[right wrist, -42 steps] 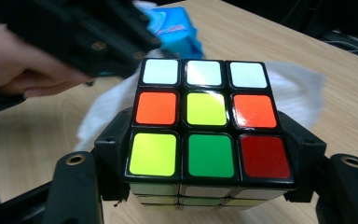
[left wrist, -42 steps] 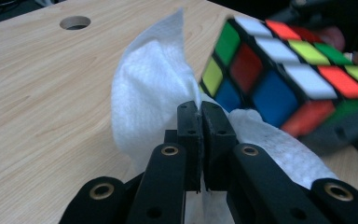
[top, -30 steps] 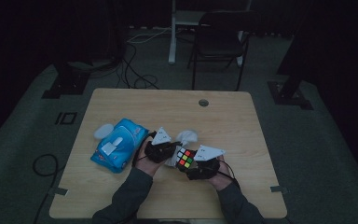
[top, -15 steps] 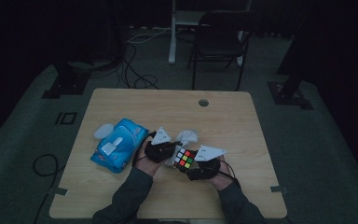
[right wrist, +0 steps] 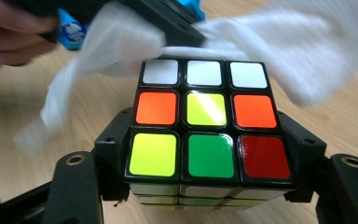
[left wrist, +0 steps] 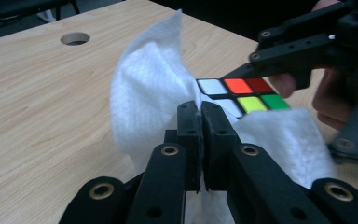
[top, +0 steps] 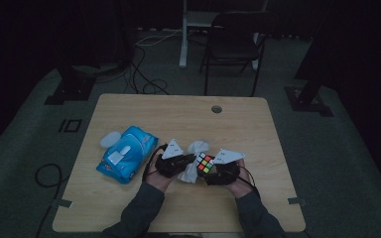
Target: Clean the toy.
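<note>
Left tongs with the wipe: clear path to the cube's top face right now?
Probably yes. The left tongs are shut on the white wipe right at the edge of the cube. The right tongs clamp only its sides, so the top face is open.

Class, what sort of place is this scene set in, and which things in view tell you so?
Probably a dim recording room or lab, not a home. A bare wooden table stands on grey carpet, with loose cables across the floor, black stand bases at the sides and an empty chair behind.
</note>
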The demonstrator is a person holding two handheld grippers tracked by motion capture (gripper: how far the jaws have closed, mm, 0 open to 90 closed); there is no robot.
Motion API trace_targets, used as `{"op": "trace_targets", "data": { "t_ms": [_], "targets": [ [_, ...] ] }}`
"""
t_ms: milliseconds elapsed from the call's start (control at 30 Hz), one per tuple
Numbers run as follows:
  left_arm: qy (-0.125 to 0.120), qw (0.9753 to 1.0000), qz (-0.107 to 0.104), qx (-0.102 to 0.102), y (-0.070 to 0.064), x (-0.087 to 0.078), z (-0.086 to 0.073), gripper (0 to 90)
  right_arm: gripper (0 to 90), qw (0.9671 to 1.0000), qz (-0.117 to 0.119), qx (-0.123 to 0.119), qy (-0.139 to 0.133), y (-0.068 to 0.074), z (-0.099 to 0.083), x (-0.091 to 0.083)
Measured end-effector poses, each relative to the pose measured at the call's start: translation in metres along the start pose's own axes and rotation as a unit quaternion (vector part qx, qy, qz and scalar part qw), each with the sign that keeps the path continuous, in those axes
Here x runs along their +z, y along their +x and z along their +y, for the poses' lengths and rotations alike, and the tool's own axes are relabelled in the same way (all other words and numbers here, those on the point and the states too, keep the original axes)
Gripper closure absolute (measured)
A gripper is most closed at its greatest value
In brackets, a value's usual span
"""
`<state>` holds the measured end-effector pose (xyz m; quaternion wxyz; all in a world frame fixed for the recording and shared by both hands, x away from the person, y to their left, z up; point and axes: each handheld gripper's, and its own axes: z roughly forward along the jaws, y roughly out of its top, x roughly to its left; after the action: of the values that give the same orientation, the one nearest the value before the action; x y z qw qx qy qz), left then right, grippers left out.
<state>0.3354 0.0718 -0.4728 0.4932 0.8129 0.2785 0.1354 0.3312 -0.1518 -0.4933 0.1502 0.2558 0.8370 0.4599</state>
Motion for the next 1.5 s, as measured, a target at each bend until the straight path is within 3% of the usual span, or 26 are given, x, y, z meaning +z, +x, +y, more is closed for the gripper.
{"op": "trace_targets", "data": {
  "t_ms": [167, 433, 533, 867, 1300, 1500],
  "targets": [
    [-0.003, 1.0, 0.003, 0.002, -0.002, -0.004, -0.001, 88.0, 33.8, 0.9999, -0.007, 0.011, 0.009, -0.001, 0.0, 0.002],
    [0.002, 0.9999, -0.011, 0.011, -0.009, -0.003, -0.004, 87.9, 33.8, 0.9989, -0.023, 0.035, 0.019, -0.006, -0.001, 0.003],
    [0.011, 0.9995, -0.018, 0.024, -0.015, 0.0, -0.005, 88.0, 33.8, 0.9984, -0.026, 0.046, 0.019, -0.008, -0.002, 0.003],
    [0.026, 0.9986, -0.015, 0.044, -0.017, 0.003, -0.007, 88.0, 33.8, 0.9982, -0.018, 0.056, 0.014, -0.01, -0.002, 0.001],
    [0.049, 0.9977, -0.006, 0.047, -0.017, 0.009, -0.016, 88.0, 33.8, 0.9968, -0.004, 0.08, -0.005, -0.015, -0.001, -0.005],
    [0.058, 0.997, -0.011, 0.05, -0.021, 0.014, -0.02, 88.0, 33.8, 0.9958, -0.001, 0.091, -0.01, -0.017, 0.0, -0.007]
  ]
}}
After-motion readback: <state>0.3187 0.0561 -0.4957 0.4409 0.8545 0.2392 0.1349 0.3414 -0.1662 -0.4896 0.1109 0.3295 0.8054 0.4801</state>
